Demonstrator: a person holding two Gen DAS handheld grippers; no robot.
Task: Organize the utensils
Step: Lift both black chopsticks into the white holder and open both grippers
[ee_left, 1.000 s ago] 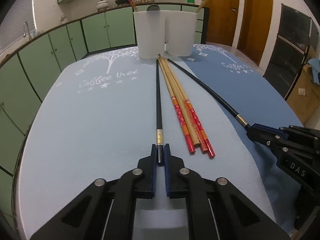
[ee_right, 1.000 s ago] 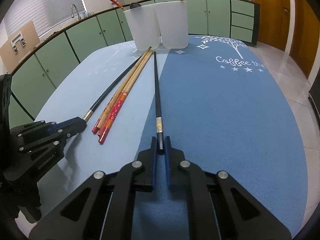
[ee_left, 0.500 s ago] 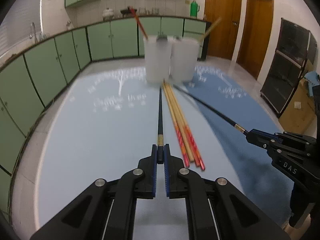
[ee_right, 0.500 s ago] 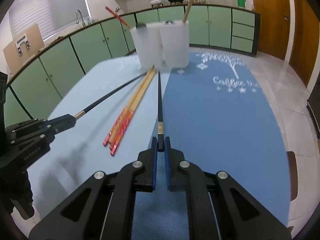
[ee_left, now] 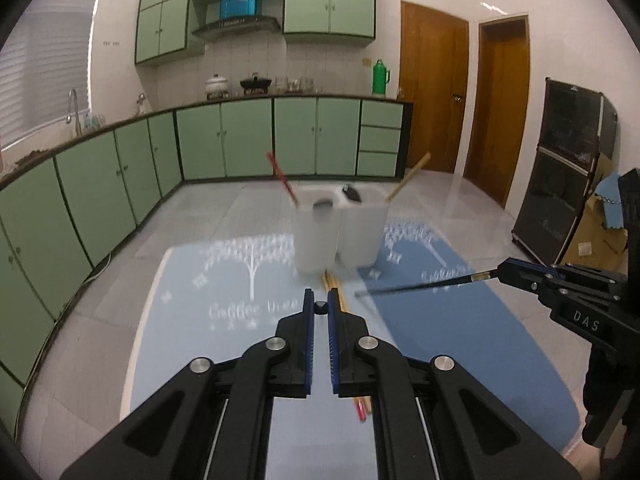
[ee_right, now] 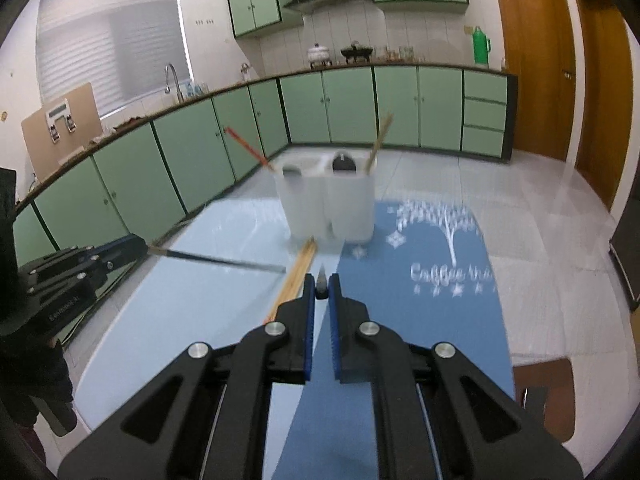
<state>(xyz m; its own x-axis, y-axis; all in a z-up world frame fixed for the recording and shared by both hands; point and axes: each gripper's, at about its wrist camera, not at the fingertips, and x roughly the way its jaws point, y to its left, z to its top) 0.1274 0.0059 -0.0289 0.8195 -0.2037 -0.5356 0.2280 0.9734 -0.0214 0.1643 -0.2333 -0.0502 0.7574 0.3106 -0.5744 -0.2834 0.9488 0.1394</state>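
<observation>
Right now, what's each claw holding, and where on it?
Each holds one black chopstick by its thick, gold-banded end: left claw one chopstick, right claw the other chopstick.

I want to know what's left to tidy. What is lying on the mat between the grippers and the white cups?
The wooden chopsticks lie there, reaching to the white cups, clearest in the right wrist view.

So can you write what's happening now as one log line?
left gripper: shut on black chopstick | right gripper: shut on second black chopstick | wooden chopsticks: on table | white holder: ahead

Green cabinets (ee_left: 248,136); wooden doors (ee_left: 434,92); tiled floor (ee_right: 520,208)
</observation>
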